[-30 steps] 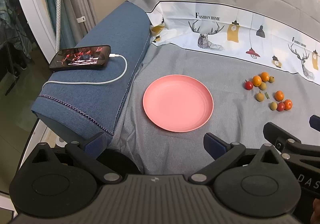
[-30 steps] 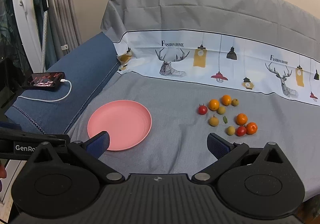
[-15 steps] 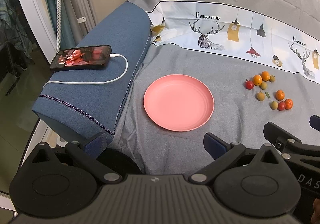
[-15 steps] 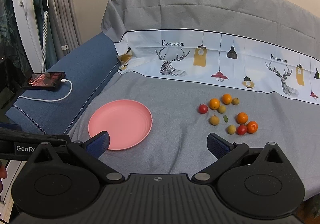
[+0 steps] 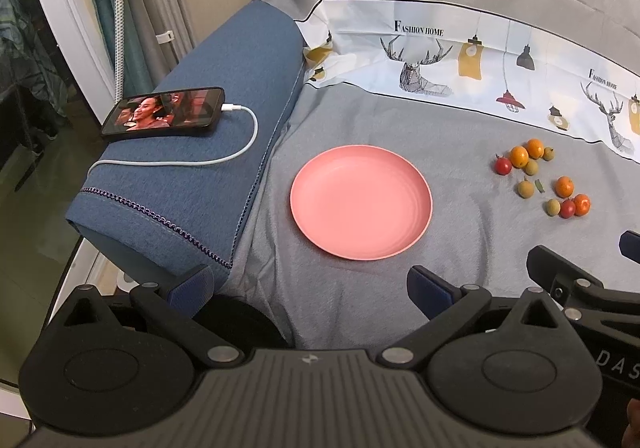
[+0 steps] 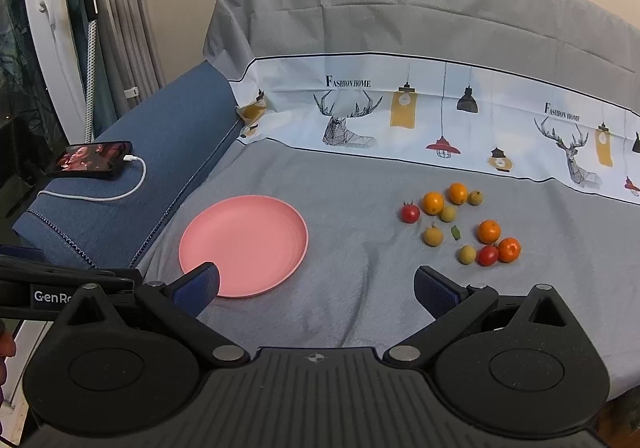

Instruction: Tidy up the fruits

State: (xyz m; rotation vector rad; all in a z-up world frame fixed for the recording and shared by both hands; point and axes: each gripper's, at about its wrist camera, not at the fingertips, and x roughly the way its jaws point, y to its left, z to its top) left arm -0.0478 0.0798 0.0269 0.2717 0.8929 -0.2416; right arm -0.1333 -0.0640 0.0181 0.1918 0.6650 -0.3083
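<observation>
Ahead of the right gripper (image 6: 316,288), slightly to its right, small fruits (image 6: 460,224) sit in a loose cluster on the grey sheet (image 6: 360,176): oranges, red tomatoes, yellow-green ones. Pink plate (image 6: 244,244) lies empty ahead-left of it, well apart from the fruits and straight ahead of the left gripper (image 5: 308,284). Both grippers have jaws spread wide, holding nothing, hovering short of the plate.

A gray sheet (image 6: 360,288) covers the sofa seat. A pink plate (image 6: 244,244) lies flat on it, and a bunch of small fruits (image 6: 460,224) sits well apart from the plate. A phone (image 5: 164,116) with a white cable (image 5: 224,156) lies on the blue armrest (image 5: 192,192).
</observation>
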